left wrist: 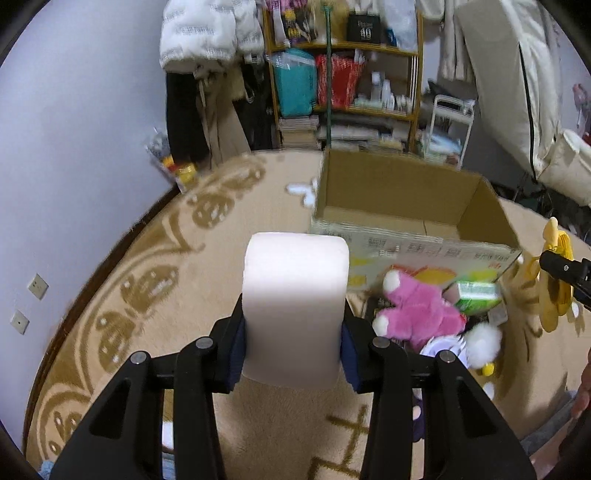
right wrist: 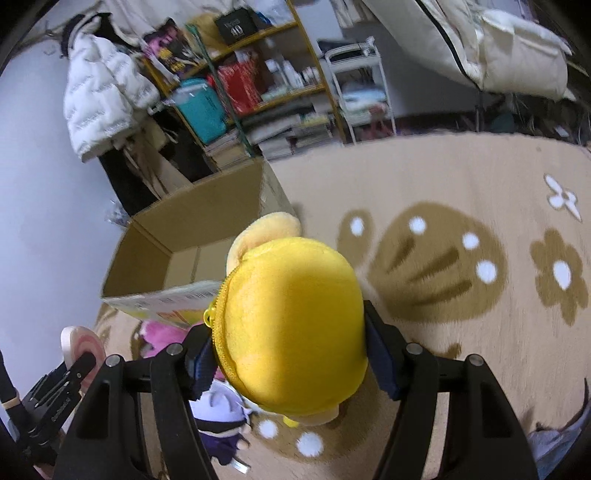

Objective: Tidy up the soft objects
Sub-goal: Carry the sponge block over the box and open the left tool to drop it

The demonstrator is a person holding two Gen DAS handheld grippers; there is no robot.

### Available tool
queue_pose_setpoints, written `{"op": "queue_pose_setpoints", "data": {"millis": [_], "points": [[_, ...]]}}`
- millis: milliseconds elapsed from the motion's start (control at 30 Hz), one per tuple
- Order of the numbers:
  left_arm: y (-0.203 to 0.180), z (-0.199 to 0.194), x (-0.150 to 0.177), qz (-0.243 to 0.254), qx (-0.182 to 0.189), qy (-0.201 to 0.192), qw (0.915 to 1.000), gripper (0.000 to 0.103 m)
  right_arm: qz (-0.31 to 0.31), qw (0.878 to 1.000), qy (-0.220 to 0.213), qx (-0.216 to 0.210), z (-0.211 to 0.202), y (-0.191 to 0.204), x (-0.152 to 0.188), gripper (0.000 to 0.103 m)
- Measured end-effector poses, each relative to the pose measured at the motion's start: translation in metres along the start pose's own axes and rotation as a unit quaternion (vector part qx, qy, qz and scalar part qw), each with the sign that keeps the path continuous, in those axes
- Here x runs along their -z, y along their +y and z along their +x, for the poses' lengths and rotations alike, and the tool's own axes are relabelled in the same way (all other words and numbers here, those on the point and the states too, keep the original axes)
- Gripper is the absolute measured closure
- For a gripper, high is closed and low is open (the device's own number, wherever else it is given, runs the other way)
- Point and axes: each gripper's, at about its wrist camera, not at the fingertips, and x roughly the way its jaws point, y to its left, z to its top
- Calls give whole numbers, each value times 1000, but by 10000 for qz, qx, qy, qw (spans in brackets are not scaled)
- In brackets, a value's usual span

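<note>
My left gripper (left wrist: 293, 347) is shut on a pale pink soft roll (left wrist: 295, 295), held above the carpet in front of an open cardboard box (left wrist: 406, 192). My right gripper (right wrist: 291, 354) is shut on a yellow plush pouch (right wrist: 291, 317) with a zipper, held above the carpet to the right of the same box (right wrist: 184, 236). In the left wrist view the yellow plush (left wrist: 554, 273) and right gripper show at the far right. In the right wrist view the pink roll (right wrist: 83, 343) shows at lower left.
A pink plush (left wrist: 417, 310), a green packet (left wrist: 476, 295) and a white fluffy toy (left wrist: 480, 343) lie before the box. A purple doll (right wrist: 221, 421) lies under my right gripper. A cluttered shelf (left wrist: 347, 74), hanging coats (left wrist: 207, 33) and a white rack (left wrist: 447, 125) stand behind.
</note>
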Motion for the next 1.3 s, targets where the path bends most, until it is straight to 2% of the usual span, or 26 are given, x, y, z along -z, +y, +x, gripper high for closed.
{"op": "queue_pose_setpoints", "data": {"millis": [200, 533, 767, 1000, 1300], "points": [[0, -32, -8, 5, -153, -721, 9973, 62, -269, 9975, -627, -170, -30, 12, -8, 31], [-13, -61, -35, 285, -180, -1494, 9882, 62, -723, 9883, -1281, -408, -56, 44, -30, 31], [-21, -66, -68, 425, -147, -1768, 9832, 61, -977, 9813, -1595, -459, -62, 67, -51, 31], [-24, -59, -101, 343, -112, -1966, 9798, 61, -1252, 9733, -1845, -544, -58, 91, -70, 31], [-24, -38, -102, 315, -159, -1961, 9799, 60, -1497, 9671, -1947, -664, -41, 107, -77, 30]]}}
